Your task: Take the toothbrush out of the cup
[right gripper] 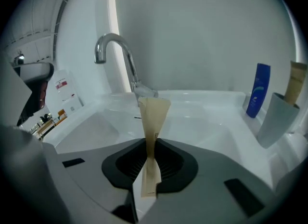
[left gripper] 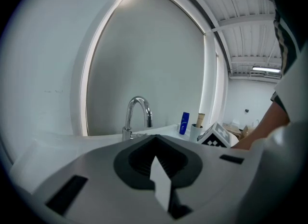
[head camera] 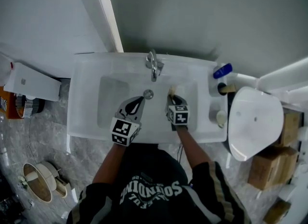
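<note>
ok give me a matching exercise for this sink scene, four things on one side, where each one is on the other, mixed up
1 faucet
2 blue bottle
3 wrapped toothbrush
4 cup

a clamped between the right gripper jaws
b on the right ledge of the sink, with a tan wrapped item standing in it
c middle of the back rim
d back right corner, beside the cup

Pairs: 1-c, 2-d, 3-a, 4-b

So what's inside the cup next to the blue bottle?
A tan packet stands up out of the cup, beside the blue bottle. The cup's wall hides the packet's lower end and anything else inside. The right gripper holds a similar packet.
</note>
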Motion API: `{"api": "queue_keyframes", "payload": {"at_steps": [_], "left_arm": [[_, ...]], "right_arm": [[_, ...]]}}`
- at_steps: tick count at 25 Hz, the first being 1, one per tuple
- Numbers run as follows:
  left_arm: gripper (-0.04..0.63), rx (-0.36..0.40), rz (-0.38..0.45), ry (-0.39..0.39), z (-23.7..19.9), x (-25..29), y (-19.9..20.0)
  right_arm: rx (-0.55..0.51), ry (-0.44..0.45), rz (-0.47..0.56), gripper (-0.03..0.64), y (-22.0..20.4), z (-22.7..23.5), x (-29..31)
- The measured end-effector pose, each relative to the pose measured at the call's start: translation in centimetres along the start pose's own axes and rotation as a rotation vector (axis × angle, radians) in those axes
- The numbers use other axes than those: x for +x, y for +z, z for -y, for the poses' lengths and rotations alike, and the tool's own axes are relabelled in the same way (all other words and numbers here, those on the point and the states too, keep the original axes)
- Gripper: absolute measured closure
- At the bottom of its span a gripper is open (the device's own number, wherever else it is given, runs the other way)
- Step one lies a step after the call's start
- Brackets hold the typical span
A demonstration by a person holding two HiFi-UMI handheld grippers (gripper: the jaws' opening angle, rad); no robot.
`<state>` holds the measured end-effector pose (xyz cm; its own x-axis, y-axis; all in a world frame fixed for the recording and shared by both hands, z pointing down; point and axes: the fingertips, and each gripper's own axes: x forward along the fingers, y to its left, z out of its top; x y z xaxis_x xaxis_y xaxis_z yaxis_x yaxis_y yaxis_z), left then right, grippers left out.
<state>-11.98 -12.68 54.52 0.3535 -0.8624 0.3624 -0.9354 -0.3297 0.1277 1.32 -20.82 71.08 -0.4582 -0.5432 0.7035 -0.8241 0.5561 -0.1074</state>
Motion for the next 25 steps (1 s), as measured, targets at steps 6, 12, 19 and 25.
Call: {"api": "queue_keyframes", "payload": {"at_steps": [6, 12, 19, 25], "left_arm": [[0.598, -0.012, -0.028, 0.013, -2.6, 0.2, -0.6], [0.598, -0.01, -0.057, 0.012, -4.5, 0.0, -1.3], [0.598, -0.013, -0.097, 0.005, -6.0, 0.1, -2.4], [0.598, -0.039, -0.113, -0.003, -6.0, 0.1, -3.4]], "right_arm": [[0.029, -0.043, -0.162, 0.568, -3.2, 0.2, 4.3], [0.14, -0.077, -0.273, 0.566, -5.9, 1.3, 7.8], [0.224, -0.023, -0.403, 0.564, -9.0, 0.5, 10.7], [0.219, -0.026, -0.41, 0.511, -9.1, 0.6, 10.7]]}}
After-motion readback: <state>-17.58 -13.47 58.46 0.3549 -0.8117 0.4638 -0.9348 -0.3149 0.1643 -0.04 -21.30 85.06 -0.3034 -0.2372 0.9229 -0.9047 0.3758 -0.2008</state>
